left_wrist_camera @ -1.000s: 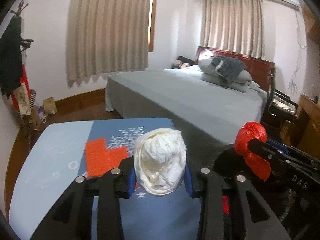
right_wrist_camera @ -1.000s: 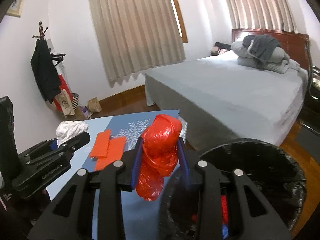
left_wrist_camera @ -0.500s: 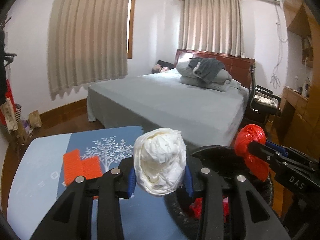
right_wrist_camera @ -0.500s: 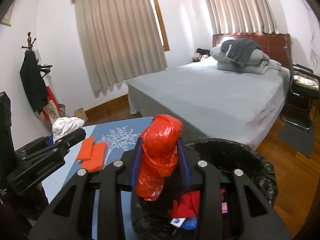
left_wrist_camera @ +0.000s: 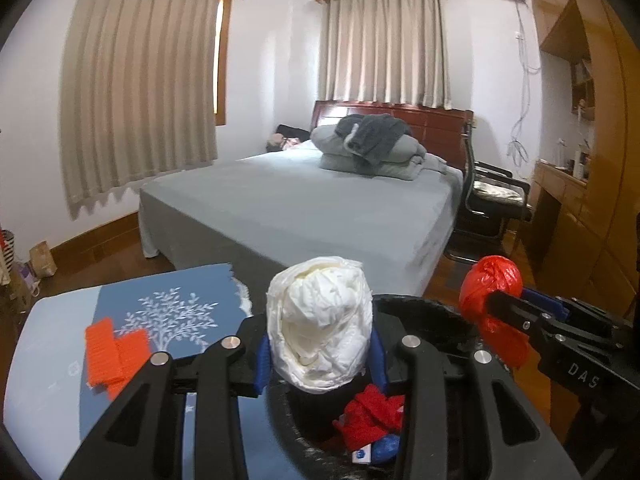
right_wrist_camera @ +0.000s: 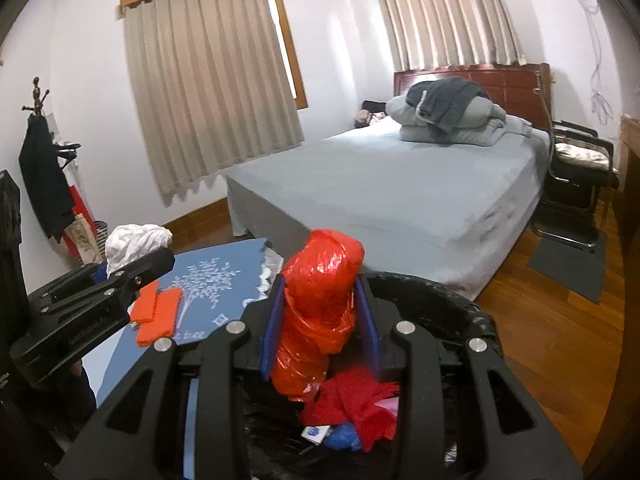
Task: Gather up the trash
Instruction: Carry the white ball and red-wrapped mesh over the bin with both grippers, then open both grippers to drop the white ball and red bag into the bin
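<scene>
Room: bedroom, wooden floor, curtained windows.
Left gripper [left_wrist_camera: 320, 354]: blue pads clamped on a crumpled white plastic bag [left_wrist_camera: 320, 322], held above the near-left rim of the bin.
Right gripper [right_wrist_camera: 320, 326]: pads pinching a wadded red plastic bag [right_wrist_camera: 322, 308] over the bin's mouth.
Black-lined trash bin [right_wrist_camera: 460, 312]: red and blue scraps lie inside.
Blue table [left_wrist_camera: 52, 344]: left of the bin, orange cloth [left_wrist_camera: 112, 352] on it.
Bed [left_wrist_camera: 320, 208]: grey, beyond the table, folded bedding at its far end.

White "DAS" on the right tool [left_wrist_camera: 516, 316], left-wrist view
</scene>
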`<state>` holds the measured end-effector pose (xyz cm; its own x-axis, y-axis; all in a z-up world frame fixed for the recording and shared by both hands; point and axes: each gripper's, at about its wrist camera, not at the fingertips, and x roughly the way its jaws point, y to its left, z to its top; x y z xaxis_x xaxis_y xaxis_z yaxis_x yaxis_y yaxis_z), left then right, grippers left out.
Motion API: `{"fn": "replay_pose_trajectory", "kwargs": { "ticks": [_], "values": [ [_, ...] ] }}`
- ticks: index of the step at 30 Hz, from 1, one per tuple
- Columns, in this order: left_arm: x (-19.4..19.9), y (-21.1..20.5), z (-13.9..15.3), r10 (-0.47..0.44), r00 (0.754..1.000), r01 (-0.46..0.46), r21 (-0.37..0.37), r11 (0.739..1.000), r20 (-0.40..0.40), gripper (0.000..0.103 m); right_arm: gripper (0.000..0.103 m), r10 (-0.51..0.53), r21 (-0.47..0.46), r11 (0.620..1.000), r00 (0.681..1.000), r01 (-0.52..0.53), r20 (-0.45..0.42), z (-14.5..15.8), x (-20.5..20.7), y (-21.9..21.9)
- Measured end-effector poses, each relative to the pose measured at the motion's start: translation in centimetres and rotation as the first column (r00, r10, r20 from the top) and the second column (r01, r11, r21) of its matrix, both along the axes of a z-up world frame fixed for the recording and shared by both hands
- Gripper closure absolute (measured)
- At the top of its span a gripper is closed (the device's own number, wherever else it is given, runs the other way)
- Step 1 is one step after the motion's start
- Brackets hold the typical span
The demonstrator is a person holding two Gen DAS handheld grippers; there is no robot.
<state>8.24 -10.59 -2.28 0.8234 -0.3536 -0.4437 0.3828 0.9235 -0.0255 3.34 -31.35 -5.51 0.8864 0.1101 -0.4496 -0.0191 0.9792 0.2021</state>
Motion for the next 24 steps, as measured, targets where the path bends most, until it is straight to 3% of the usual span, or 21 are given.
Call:
{"fn": "replay_pose_trajectory", "kwargs": {
  "ticks": [16,18,20,24],
  "values": [
    [2.1,-5.2,-2.6,-0.104,0.993,0.105,0.011,0.994,-0.051,0.063,0.067,-0.066,-0.001,0.998,0.996,0.066,-0.063,-2.8,0.6,-3.7],
    [2.6,-5.7,-3.1,-0.125,0.99,0.126,0.011,0.992,-0.07,0.059,0.062,-0.076,-0.004,0.997,0.994,0.076,-0.073,-3.1,0.8,-4.0],
    [3.1,-5.9,-3.5,-0.139,0.986,0.141,0.011,0.99,-0.089,0.046,0.047,-0.093,-0.011,0.996,0.992,0.092,-0.08,-3.5,0.9,-4.3],
    [3.4,-5.5,-3.8,-0.126,0.987,0.127,0.009,0.992,-0.099,0.036,0.036,-0.122,-0.01,0.993,0.989,0.121,-0.085,-3.9,0.9,-5.1]
  ]
}}
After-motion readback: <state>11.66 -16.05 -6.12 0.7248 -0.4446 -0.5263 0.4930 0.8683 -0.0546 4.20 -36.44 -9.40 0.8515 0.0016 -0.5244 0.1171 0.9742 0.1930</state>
